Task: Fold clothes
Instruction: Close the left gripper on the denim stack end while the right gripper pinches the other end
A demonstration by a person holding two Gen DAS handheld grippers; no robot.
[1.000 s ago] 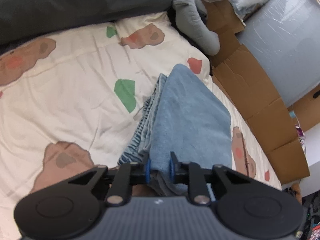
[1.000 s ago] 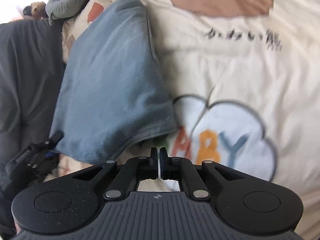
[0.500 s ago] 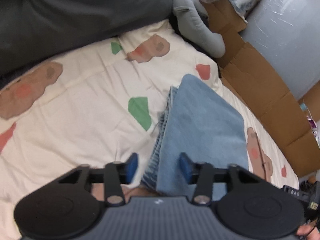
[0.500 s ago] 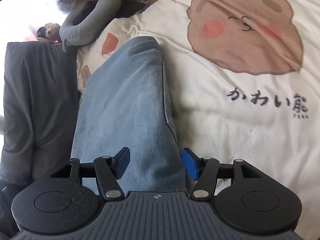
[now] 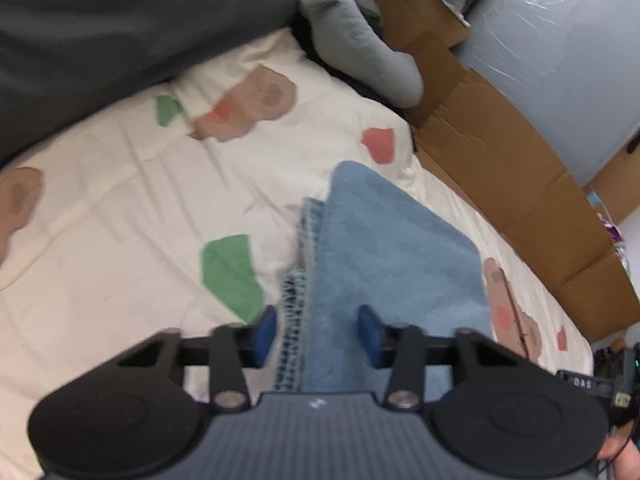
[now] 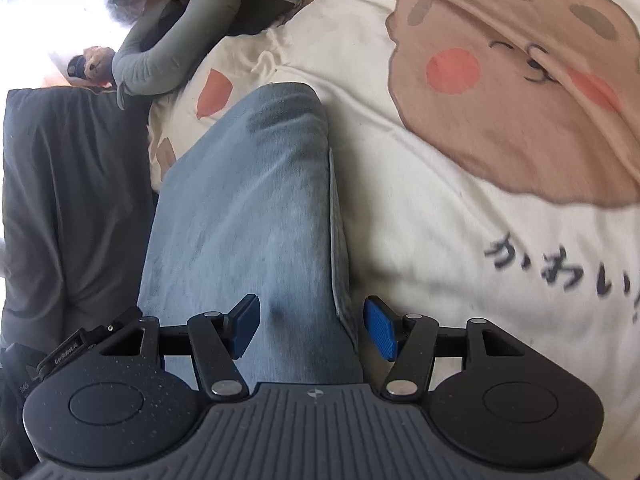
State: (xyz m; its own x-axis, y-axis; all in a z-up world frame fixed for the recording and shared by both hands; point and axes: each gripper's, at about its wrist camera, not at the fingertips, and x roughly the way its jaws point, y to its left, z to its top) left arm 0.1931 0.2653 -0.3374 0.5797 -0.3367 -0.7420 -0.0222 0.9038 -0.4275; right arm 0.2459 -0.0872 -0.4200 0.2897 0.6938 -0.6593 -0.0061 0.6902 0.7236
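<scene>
The left gripper (image 5: 317,334) stands part open and has just been closing; the near end of the folded jeans (image 5: 384,272) lies between its blue pads (image 5: 265,332), which do not press on the cloth. The right gripper (image 6: 311,329) stands wide, astride the jeans (image 6: 248,216), gripping nothing. In both views the jeans' long axis runs straight away from the jaws, the far end rounded. They lie flat on a cream bear-print sheet (image 6: 420,208), beside a dark grey blanket (image 6: 68,200). Brown cardboard (image 5: 500,152) borders the bed.
</scene>
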